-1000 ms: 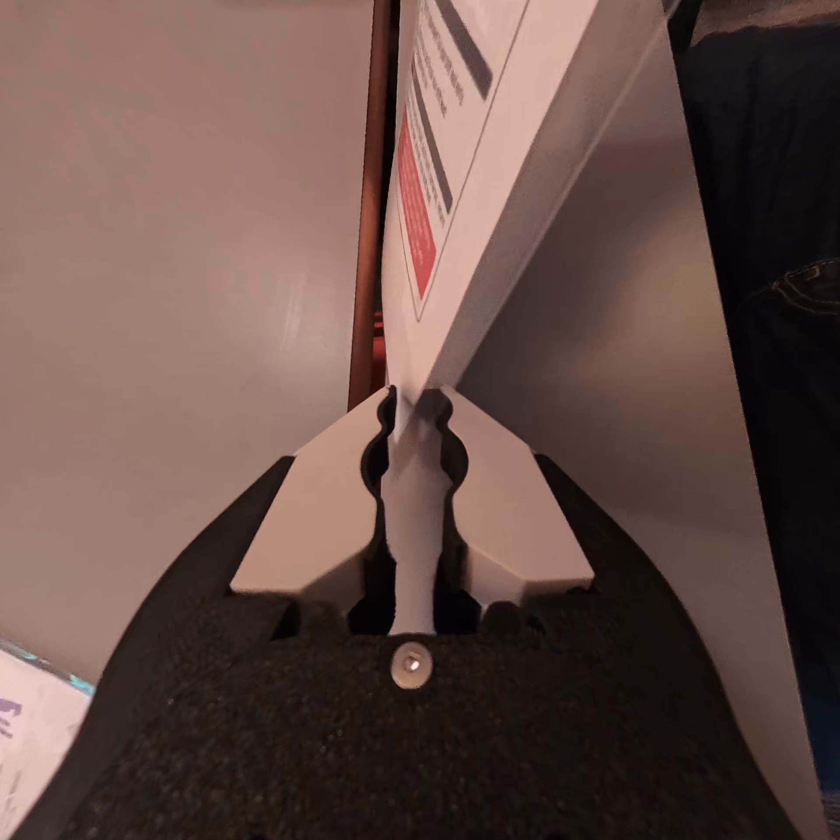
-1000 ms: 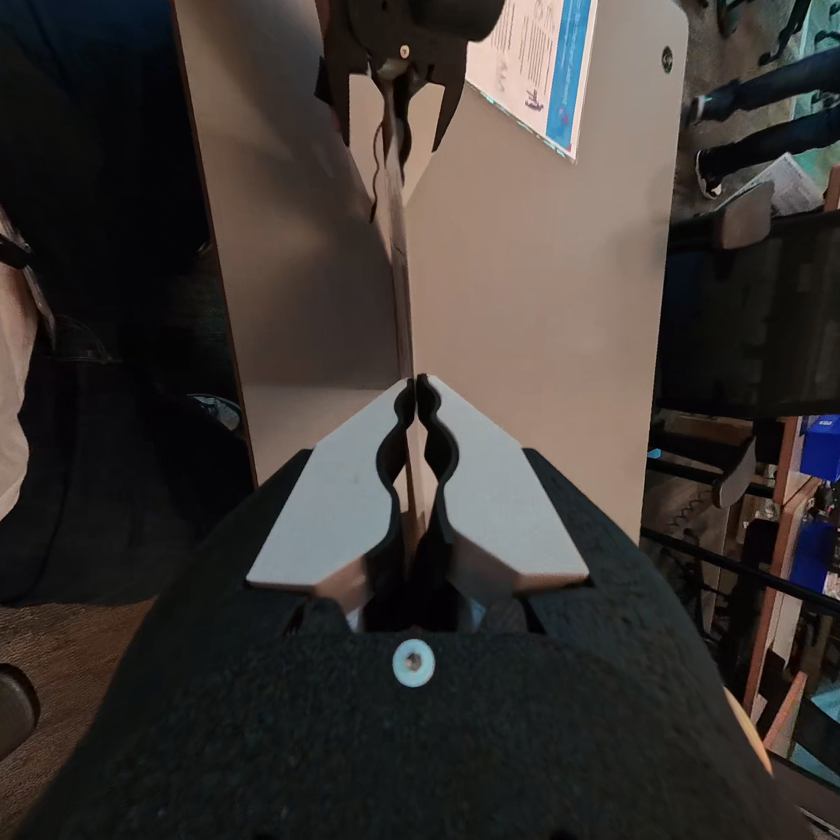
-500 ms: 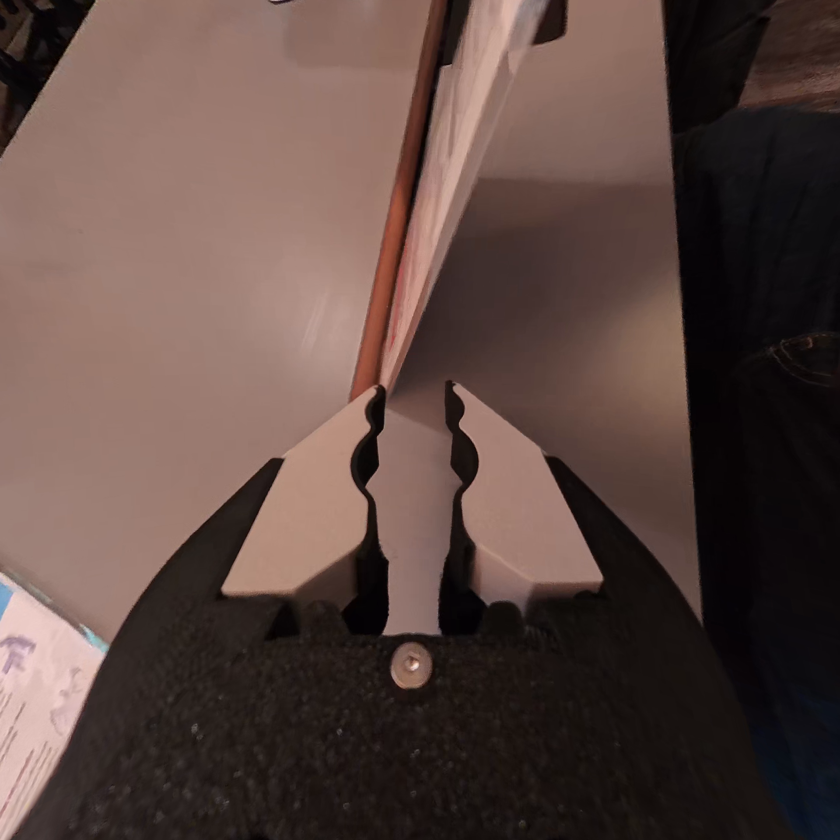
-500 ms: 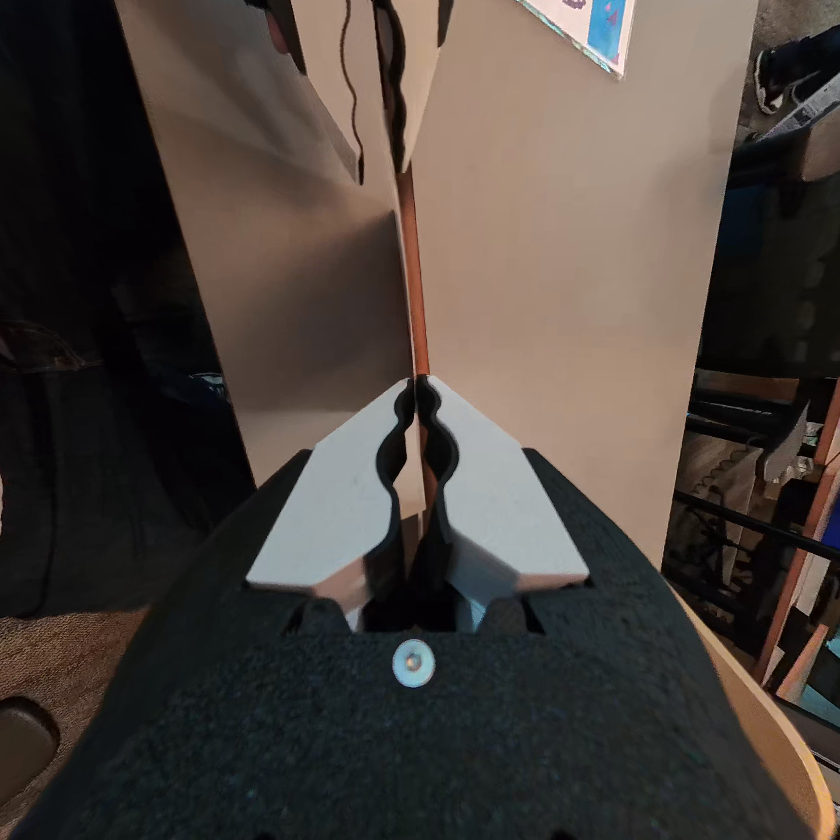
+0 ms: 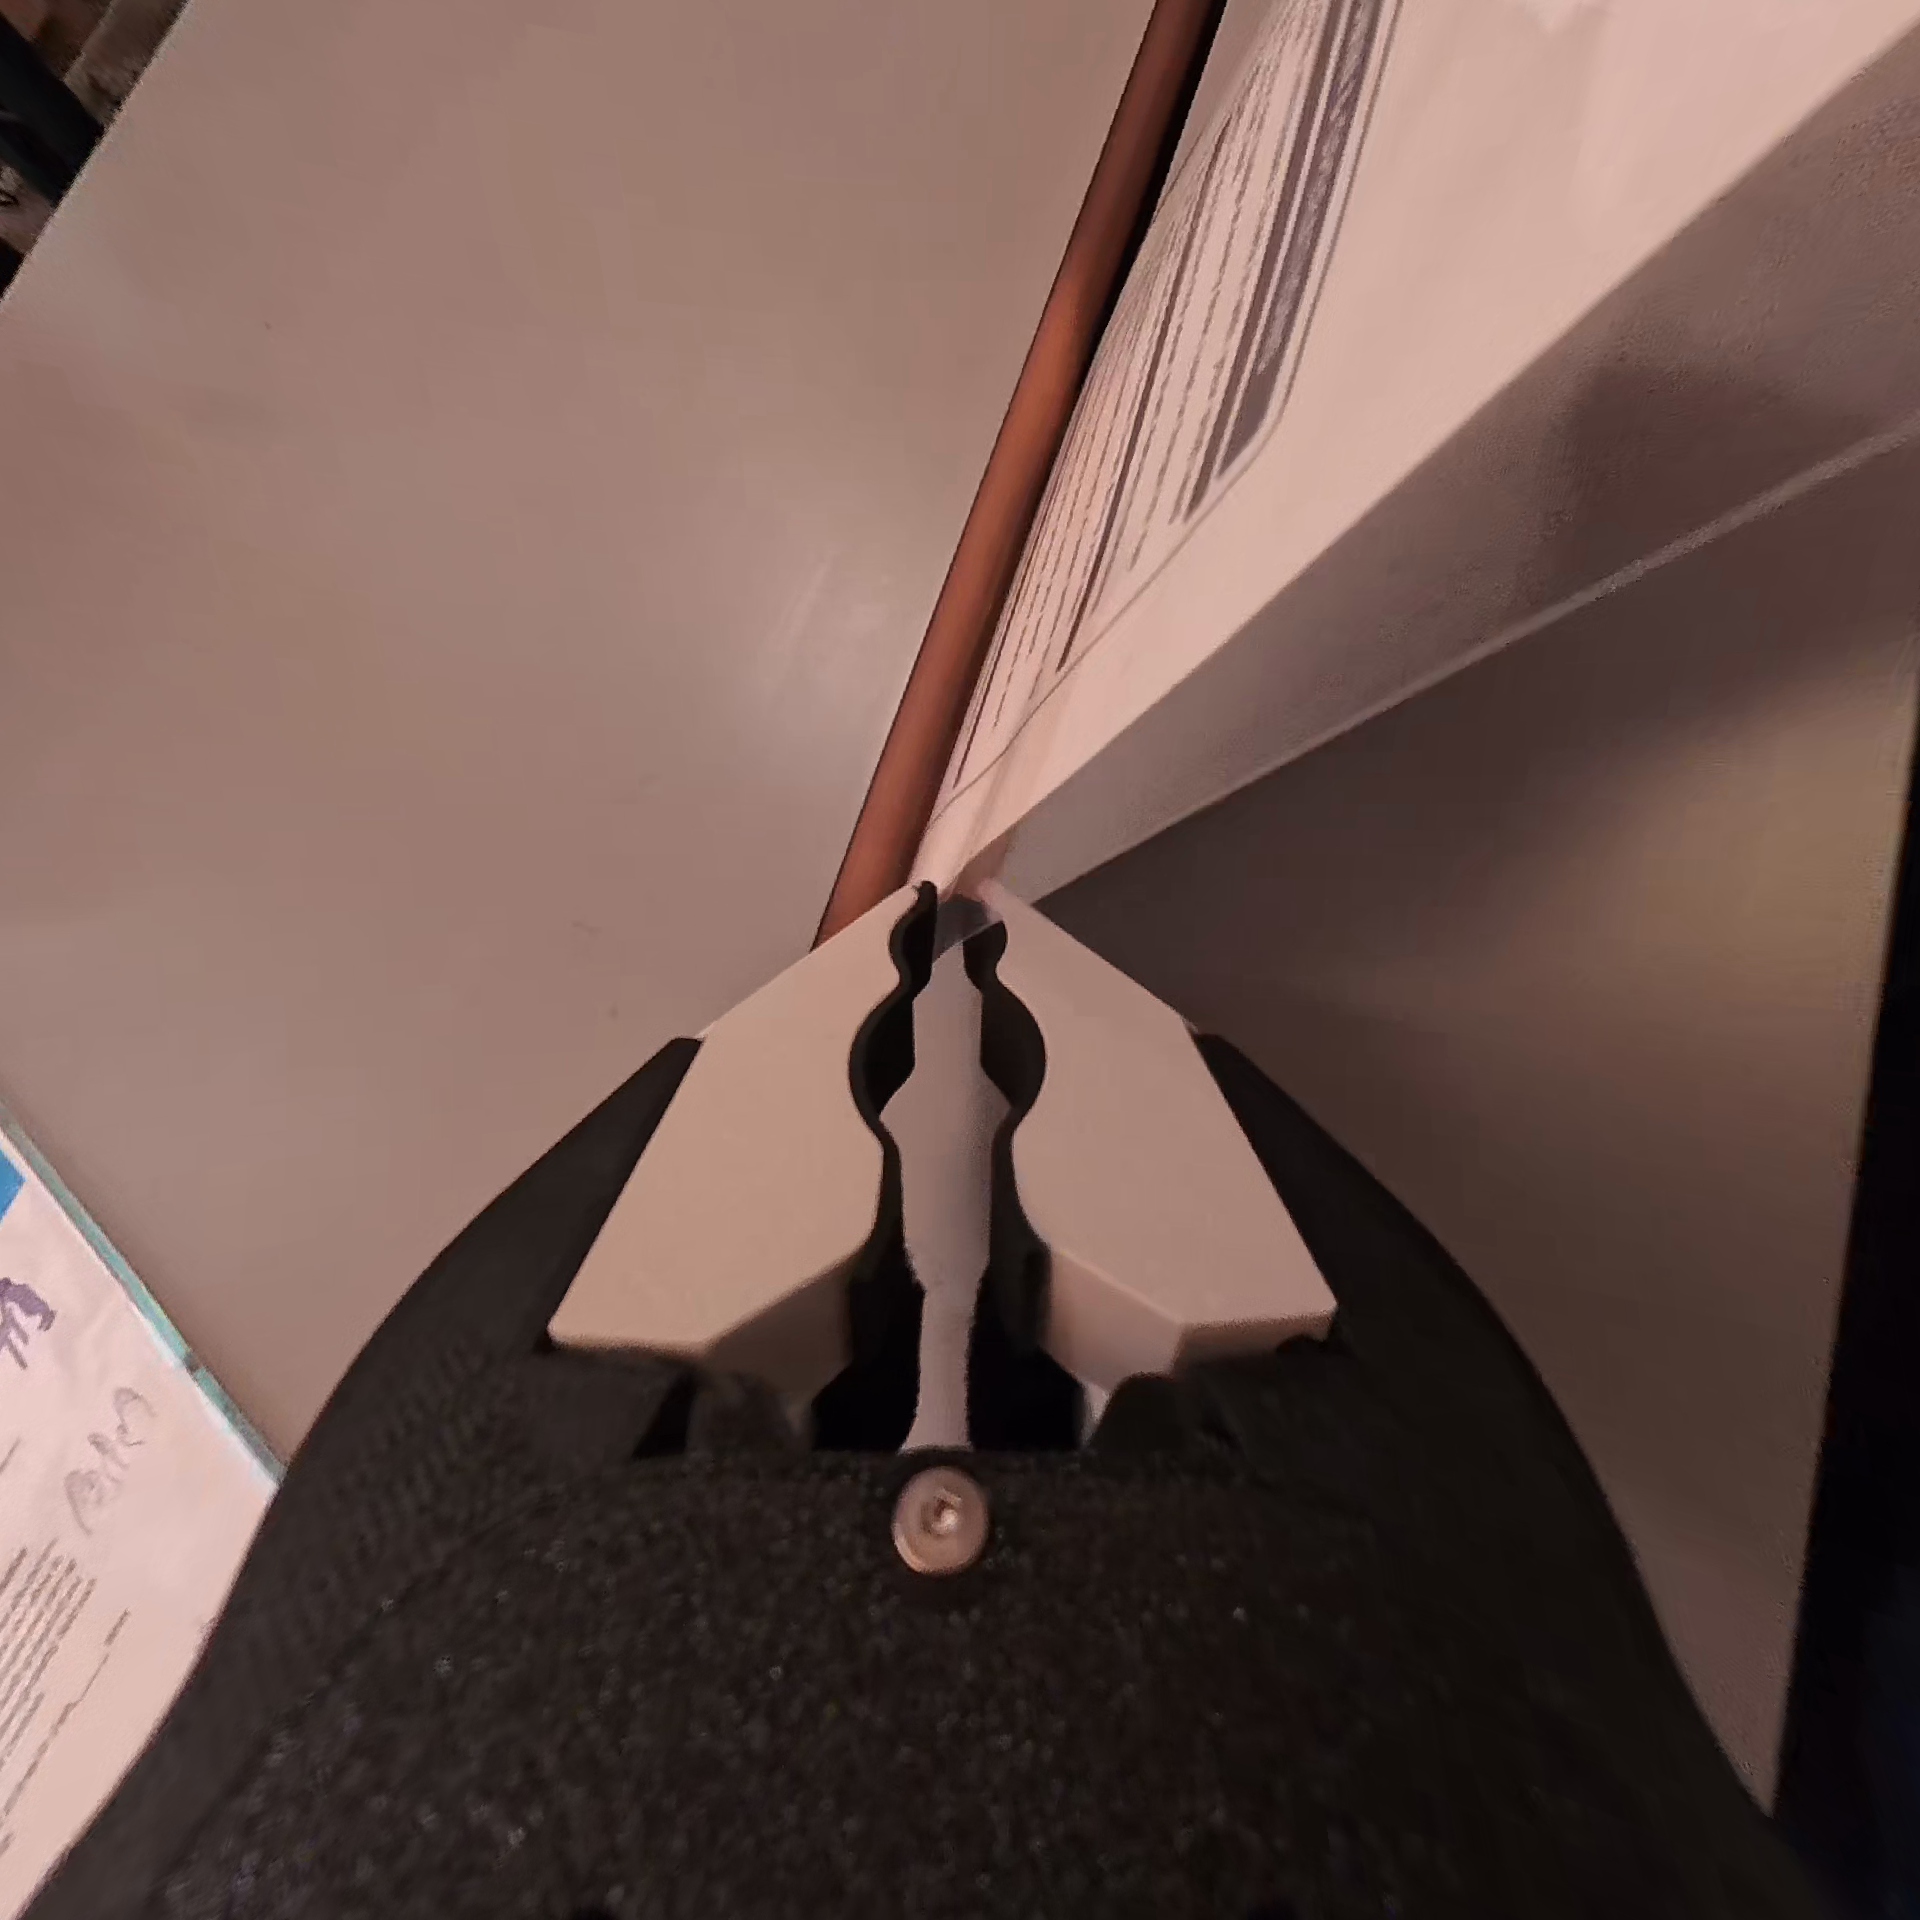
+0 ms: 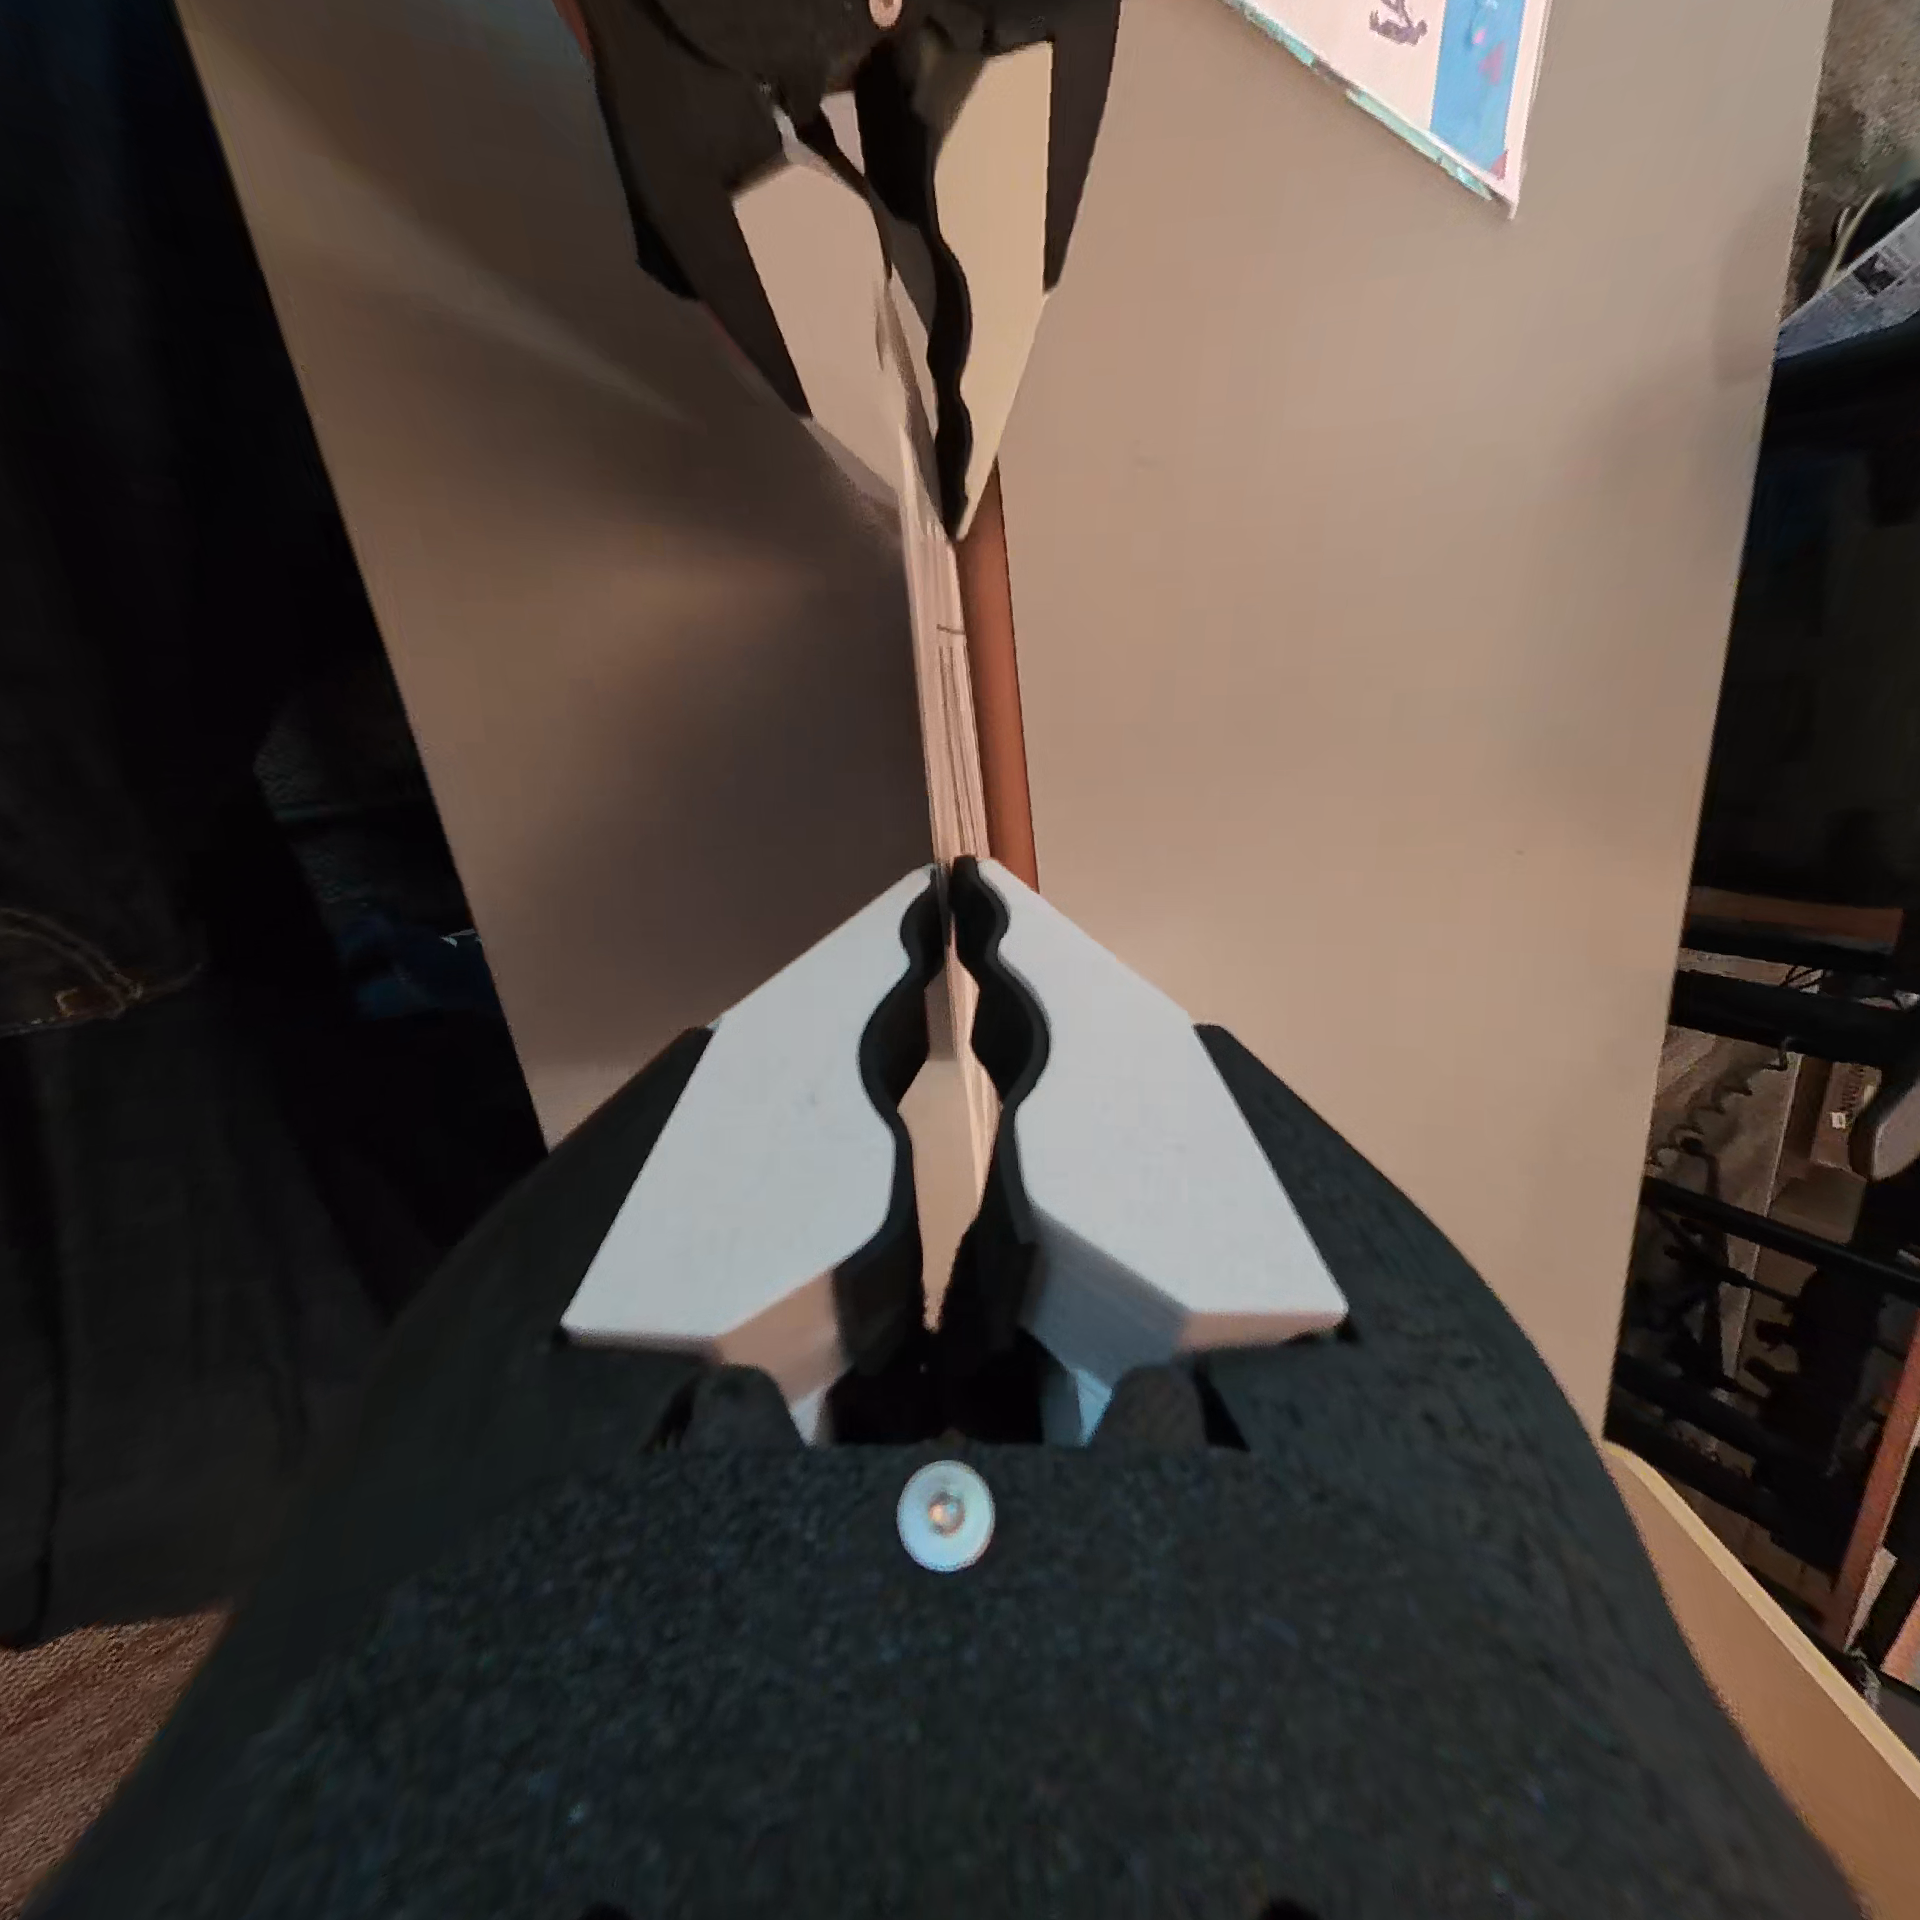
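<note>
Right wrist view is filled mostly by a pale grey tabletop (image 6: pixel 1351 727), seen almost edge-on to the camera's forward axis, with a dark floor and a person's denim-clad leg (image 6: pixel 94 935) to its left and dim shelving (image 6: pixel 1787 1195) to its right. Across the middle of the tabletop a white printed sheet (image 6: pixel 954 748) is stretched on edge between the two grippers, with a thin brown strip (image 6: pixel 1003 675) seen just beside it on the right. A second printed paper with a blue-green border (image 6: pixel 1455 94) lies flat at the table's far right corner. The sheet's near end is pinched by the right gripper (image 6: pixel 951 871), whose pale fingers (image 6: pixel 790 1122) are pressed together at the tips with only the sheet between them. At the far end, the left gripper (image 6: pixel 951 509) is seen pointing back toward the camera, slightly blurred, closed onto the same sheet. From the left wrist view, the left gripper (image 5: pixel 951 894) is shown with its tips nearly meeting on the corner of the sheet (image 5: pixel 1195 499), which fans upward and rightward, its printed face turned to the left and its writing blurred. The brown strip (image 5: pixel 997 540) runs alongside the sheet's left edge, and the bordered paper (image 5: pixel 73 1475) is glimpsed at the lower left.
</note>
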The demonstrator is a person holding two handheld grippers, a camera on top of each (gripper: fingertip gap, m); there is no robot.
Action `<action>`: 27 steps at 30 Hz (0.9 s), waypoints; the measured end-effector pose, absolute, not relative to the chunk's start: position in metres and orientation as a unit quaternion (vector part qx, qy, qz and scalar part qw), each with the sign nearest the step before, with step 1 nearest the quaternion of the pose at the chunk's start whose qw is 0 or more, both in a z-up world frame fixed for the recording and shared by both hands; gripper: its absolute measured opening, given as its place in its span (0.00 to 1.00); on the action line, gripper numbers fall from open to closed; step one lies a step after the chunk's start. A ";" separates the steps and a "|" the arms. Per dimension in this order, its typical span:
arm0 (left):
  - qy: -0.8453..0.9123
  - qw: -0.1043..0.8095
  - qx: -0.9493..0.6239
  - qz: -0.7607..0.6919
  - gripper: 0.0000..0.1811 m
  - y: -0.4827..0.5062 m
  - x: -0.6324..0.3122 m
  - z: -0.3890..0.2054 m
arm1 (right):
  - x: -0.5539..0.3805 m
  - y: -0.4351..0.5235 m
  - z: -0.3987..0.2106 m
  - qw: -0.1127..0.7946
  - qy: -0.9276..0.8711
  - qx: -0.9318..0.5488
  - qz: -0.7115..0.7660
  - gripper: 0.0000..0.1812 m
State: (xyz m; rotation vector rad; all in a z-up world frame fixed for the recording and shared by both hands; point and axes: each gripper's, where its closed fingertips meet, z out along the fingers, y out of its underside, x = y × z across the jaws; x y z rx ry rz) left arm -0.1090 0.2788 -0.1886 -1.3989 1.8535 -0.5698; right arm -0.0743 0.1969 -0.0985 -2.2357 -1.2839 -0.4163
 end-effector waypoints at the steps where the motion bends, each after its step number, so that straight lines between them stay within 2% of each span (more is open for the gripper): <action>1: 0.722 0.361 -0.549 -0.218 0.03 0.280 -0.107 -0.192 | -0.073 0.198 -0.102 0.261 -0.472 -0.828 -0.153 0.00; 7: 0.718 0.328 -0.566 -0.236 0.14 0.273 -0.109 -0.197 | -0.065 0.200 -0.118 0.251 -0.459 -0.838 -0.153 0.00; 11: 0.708 0.332 -0.579 -0.233 0.17 0.270 -0.126 -0.191 | -0.064 0.200 -0.121 0.250 -0.458 -0.839 -0.152 0.00; 15: 0.680 0.348 -0.592 -0.255 0.17 0.264 -0.138 -0.174 | -0.068 0.197 -0.118 0.253 -0.464 -0.835 -0.156 0.00; 18: 0.682 0.363 -0.581 -0.256 0.05 0.263 -0.124 -0.167 | -0.075 0.192 -0.109 0.259 -0.471 -0.828 -0.159 0.00; 19: 0.690 0.362 -0.575 -0.249 0.05 0.262 -0.118 -0.169 | -0.076 0.191 -0.106 0.263 -0.473 -0.825 -0.165 0.00; 21: 0.706 0.354 -0.564 -0.241 0.05 0.258 -0.104 -0.175 | -0.080 0.187 -0.101 0.271 -0.472 -0.822 -0.167 0.00; 24: 0.709 0.330 -0.567 -0.258 0.15 0.247 -0.104 -0.177 | -0.073 0.181 -0.105 0.261 -0.457 -0.832 -0.175 0.00; 27: 0.695 0.346 -0.573 -0.264 0.16 0.242 -0.125 -0.167 | -0.068 0.178 -0.110 0.254 -0.444 -0.843 -0.169 0.00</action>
